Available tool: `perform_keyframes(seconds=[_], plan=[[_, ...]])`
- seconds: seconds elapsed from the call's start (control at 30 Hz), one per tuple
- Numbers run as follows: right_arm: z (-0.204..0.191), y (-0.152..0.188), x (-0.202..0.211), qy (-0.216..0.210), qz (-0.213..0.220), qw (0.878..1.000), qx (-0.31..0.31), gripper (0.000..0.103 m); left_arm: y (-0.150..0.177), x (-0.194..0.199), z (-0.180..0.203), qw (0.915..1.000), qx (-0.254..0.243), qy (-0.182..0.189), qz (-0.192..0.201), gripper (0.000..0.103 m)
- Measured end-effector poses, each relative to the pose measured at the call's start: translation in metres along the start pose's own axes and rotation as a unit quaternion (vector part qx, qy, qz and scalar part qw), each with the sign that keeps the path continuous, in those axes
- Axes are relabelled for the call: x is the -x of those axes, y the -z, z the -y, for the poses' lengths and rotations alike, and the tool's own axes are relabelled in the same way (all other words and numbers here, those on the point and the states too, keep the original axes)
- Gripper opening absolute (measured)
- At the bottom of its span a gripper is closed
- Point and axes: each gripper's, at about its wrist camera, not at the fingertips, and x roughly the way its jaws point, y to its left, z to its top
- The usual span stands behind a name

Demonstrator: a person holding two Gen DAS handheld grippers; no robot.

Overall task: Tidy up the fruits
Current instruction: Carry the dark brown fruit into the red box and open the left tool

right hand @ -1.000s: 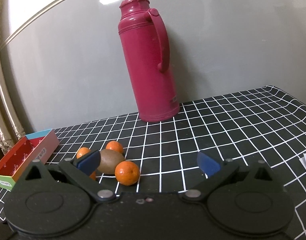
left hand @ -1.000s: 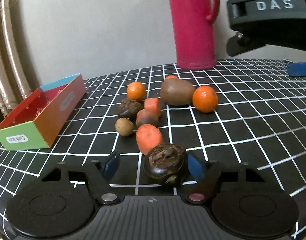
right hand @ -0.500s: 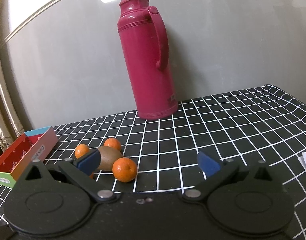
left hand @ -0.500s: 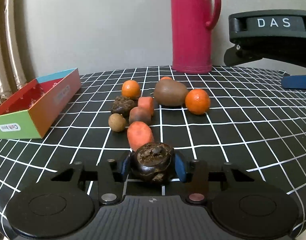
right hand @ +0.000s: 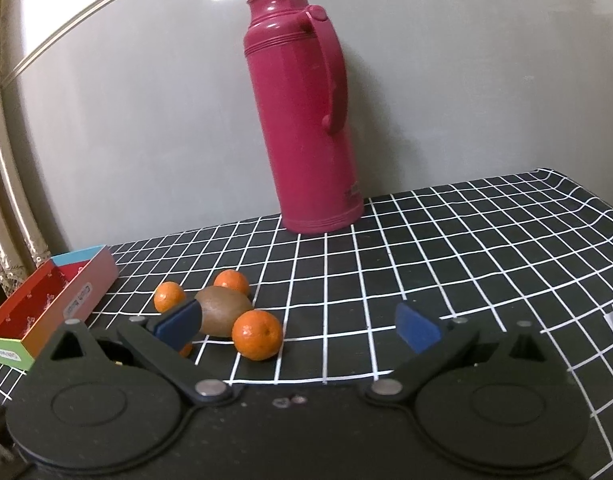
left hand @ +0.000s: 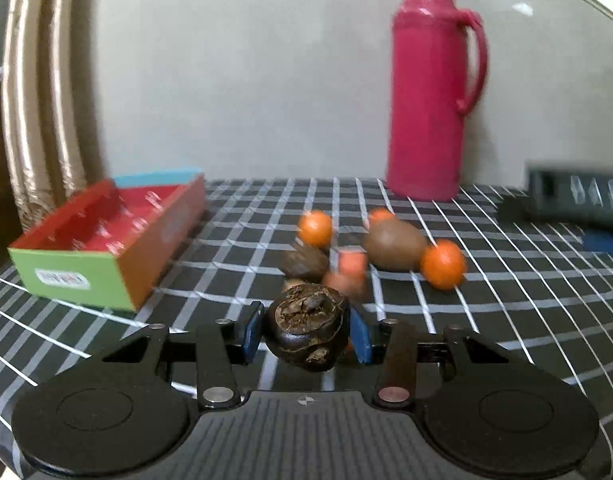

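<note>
Gripping dark fruit [left hand: 307, 328] in left gripper [left hand: 306, 330] | box [left hand: 106, 240] lying far-left — probably nearer this arm | right gripper [right hand: 302, 320] hanging open, empty

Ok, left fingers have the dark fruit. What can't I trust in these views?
- Left wrist view: fruit pile motion-blurred; pieces behind the held dark fruit hidden.
- Box label too blurred to read.
- Right wrist view: the open right gripper hides part of the kiwi.

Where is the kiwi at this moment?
In the right wrist view the kiwi lies left of centre on the checked cloth, among three oranges, the nearest orange touching its right end.
</note>
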Motion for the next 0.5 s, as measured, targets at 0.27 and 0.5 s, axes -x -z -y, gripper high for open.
perform_keyframes(seconds=[0.27, 0.5], plan=[[-0.015, 0.001, -0.008, -0.014, -0.008, 1.000, 0.012, 0.103, -0.038, -0.010, -0.072, 0.9964, 0.029, -0.072, 0.032, 0.045], [-0.030, 0.004, -0.014, -0.021, -0.016, 0.999, 0.029, 0.103, -0.064, -0.041, -0.134, 0.9889, 0.055, -0.133, 0.037, 0.045]])
